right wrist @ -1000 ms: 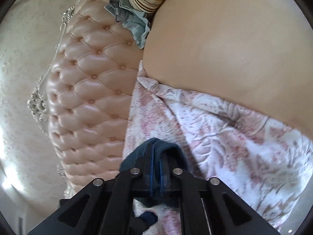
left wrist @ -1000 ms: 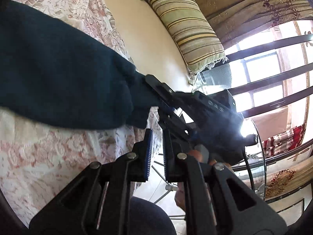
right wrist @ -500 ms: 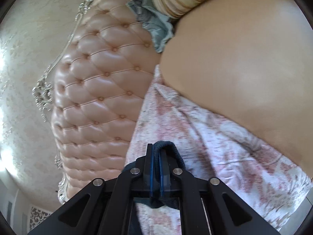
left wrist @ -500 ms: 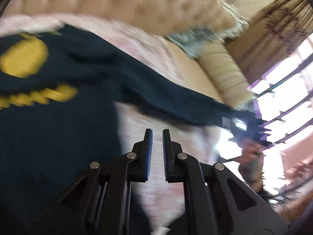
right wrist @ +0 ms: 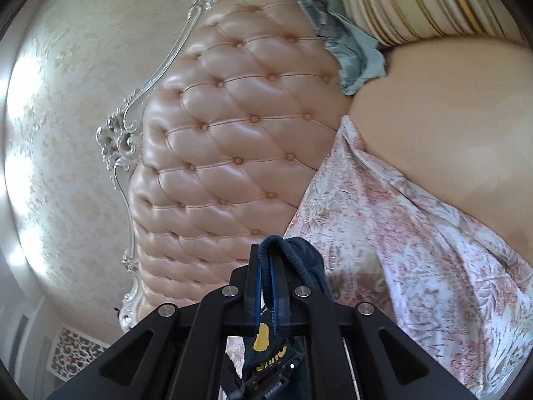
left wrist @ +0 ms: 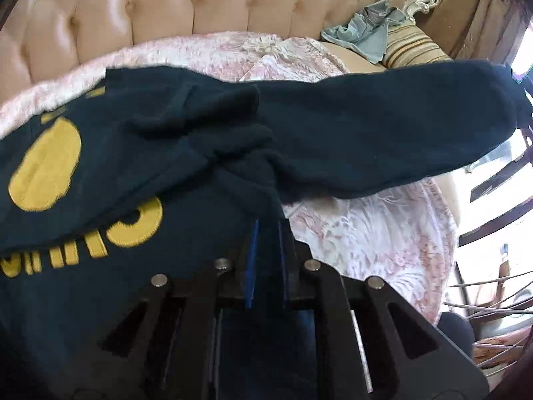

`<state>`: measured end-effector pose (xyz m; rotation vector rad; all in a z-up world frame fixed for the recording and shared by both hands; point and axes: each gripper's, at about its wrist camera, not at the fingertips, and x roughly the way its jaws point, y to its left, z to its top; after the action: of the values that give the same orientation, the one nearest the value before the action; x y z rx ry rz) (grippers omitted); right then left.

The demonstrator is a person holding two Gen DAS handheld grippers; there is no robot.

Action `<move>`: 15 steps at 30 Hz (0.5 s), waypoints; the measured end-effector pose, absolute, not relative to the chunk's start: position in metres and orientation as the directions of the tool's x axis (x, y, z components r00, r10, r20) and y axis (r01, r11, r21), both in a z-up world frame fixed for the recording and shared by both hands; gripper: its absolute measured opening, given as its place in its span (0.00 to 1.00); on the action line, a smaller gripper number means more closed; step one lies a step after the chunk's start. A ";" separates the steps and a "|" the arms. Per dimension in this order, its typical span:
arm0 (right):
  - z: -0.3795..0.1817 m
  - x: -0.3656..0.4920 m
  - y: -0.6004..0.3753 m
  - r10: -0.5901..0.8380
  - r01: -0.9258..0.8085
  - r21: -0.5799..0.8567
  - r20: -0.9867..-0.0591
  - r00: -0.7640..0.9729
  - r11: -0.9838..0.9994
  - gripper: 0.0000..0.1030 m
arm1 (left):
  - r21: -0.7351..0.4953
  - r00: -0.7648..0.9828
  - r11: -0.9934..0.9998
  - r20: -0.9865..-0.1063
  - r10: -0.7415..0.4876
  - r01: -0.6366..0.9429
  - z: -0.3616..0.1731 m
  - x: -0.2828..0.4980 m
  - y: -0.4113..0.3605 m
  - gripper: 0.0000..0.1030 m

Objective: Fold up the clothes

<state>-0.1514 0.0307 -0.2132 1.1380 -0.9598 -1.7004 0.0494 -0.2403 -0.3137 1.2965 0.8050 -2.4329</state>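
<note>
1. because the folding needs a broad soft surface, the tufted leather sofa serves as the work area, its seat covered by a pink floral throw.
2. across that throw lies the navy sweatshirt with yellow lettering, body spread flat, one sleeve lifted and stretched out to the right, likely so it can be folded across the body.
3. at the sofa's far end a striped cushion and a crumpled grey-blue garment sit well clear.
4. the left gripper has its jaws slightly apart, just widened, with dark fabric showing between the pads; whether they pinch it cannot be told.
5. the right gripper is clamped tight on the ribbed cuff, holding the sleeve end up.
</note>
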 end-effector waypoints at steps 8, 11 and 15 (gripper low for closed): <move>-0.182 -0.135 -0.020 -0.933 0.288 0.890 -0.315 -0.174 -0.354 0.04 | -0.542 -0.670 -0.671 -0.737 0.091 0.505 -0.295 0.141 -0.287 0.52; -0.192 -0.130 -0.027 -0.923 0.277 0.883 -0.342 -0.175 -0.380 0.04 | -0.520 -0.674 -0.652 -0.739 0.020 0.552 -0.292 0.193 -0.298 0.52; -0.219 -0.128 -0.013 -0.877 0.236 0.849 -0.431 -0.210 -0.474 0.04 | -0.518 -0.683 -0.589 -0.727 -0.079 0.620 -0.283 0.252 -0.312 0.57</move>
<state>-0.1280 -0.0131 -0.2189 1.2400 -0.8314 -1.7891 0.2517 -0.3119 -0.2829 0.9374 1.1127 -2.2922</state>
